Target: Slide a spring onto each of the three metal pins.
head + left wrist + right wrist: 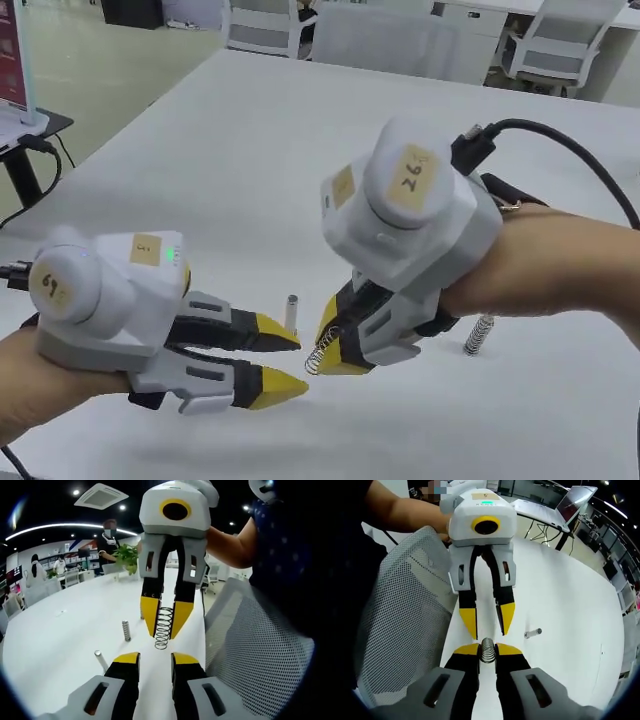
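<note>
The white two-jaw right gripper point(335, 348), large in the centre of the head view, is clamped on a small coiled steel spring point(319, 354) that slants from its yellow tips. Just left of the spring, a short bare metal pin point(292, 312) stands upright on the white table point(250, 160). The left gripper point(298, 365), at the lower left, has its jaws apart and carries nothing.

In the left gripper view the held spring hangs in the middle and the pin is at the lower left. In the right gripper view the spring sits between the closed jaws at the bottom, with the pin to the right.

I think the spring's long axis must come upright above the pin.
</note>
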`<state>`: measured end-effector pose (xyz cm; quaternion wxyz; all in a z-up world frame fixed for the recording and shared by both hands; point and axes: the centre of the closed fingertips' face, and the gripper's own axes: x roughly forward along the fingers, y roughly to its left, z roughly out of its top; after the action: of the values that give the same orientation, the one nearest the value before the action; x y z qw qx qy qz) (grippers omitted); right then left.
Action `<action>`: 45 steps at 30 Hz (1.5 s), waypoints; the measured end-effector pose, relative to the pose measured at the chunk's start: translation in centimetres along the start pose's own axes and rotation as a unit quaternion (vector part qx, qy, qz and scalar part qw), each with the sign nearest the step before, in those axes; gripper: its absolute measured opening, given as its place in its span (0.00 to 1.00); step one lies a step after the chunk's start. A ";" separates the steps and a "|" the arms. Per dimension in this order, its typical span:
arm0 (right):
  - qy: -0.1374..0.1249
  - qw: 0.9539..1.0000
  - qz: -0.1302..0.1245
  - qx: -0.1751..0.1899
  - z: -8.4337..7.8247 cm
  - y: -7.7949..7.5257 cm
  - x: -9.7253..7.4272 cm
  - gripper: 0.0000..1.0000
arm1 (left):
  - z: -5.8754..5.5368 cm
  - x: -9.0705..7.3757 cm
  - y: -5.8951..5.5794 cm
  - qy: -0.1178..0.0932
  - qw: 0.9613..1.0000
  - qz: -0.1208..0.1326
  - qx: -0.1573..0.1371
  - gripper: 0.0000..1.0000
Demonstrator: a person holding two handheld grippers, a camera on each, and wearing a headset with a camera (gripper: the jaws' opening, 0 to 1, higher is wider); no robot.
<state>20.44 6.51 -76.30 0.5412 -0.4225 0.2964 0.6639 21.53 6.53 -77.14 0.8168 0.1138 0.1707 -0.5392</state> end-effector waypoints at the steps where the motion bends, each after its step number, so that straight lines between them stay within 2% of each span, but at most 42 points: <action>1: 0.001 1.000 0.000 0.001 0.0 0.0 0.0 0.09 | -0.1 0.0 0.1 0.000 1.000 0.002 -0.002 0.19; 14: 0.004 1.000 0.001 0.006 -0.6 -0.3 0.2 0.09 | -0.8 -1.0 0.9 -0.003 0.999 0.038 -0.030 0.30; 28: 0.007 1.000 0.002 0.006 -0.9 -0.7 0.1 0.09 | -1.7 -2.3 1.3 -0.013 0.995 0.081 -0.061 0.40; 40: 0.019 1.000 0.003 0.000 -1.4 -1.7 0.2 0.09 | -2.3 -2.7 1.2 -0.014 0.993 0.095 -0.071 0.43; 45: 0.027 1.000 0.000 0.000 -1.7 -2.8 0.2 0.09 | -2.4 -2.7 1.1 -0.017 0.992 0.098 -0.074 0.44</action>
<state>23.57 5.81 -77.06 0.5329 -0.4405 0.3107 0.6523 21.23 10.16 -78.19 0.8748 0.0604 0.1840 -0.4442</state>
